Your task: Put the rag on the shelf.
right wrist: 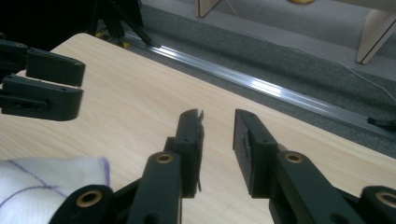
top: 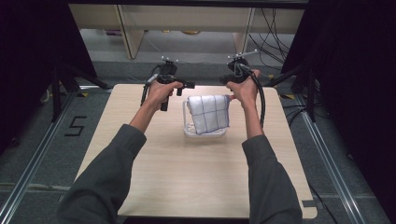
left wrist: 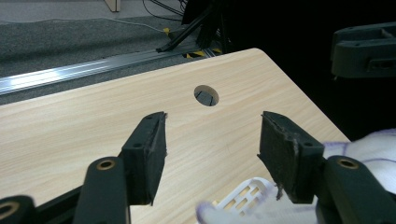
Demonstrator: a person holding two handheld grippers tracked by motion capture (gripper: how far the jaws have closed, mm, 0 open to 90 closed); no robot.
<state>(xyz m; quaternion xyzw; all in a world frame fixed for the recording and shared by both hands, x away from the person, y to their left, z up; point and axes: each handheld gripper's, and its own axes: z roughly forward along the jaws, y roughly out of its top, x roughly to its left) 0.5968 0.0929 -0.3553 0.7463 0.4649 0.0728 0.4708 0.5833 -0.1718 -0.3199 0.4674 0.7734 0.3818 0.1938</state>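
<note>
Left gripper (left wrist: 212, 154) jaws apart over table (left wrist: 70, 121), perhaps basket (left wrist: 243, 196) and cloth (left wrist: 373, 149) below.

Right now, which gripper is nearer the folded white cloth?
Right. The right gripper sits by the white cloth's far right corner; the left gripper hangs farther off its far left, over the table.

A light wooden table (top: 196, 177) with rounded corners stands on grey carpeted floor (top: 32, 154). A round cable hole (left wrist: 206, 95) pierces the tabletop near its far edge. Metal rails (top: 28, 179) run along the floor on either side of the table. Black curtains (top: 28, 42) flank it, and pale wooden shelving (top: 187, 21) stands beyond its far edge, with cables (top: 273, 32) trailing nearby.
</note>
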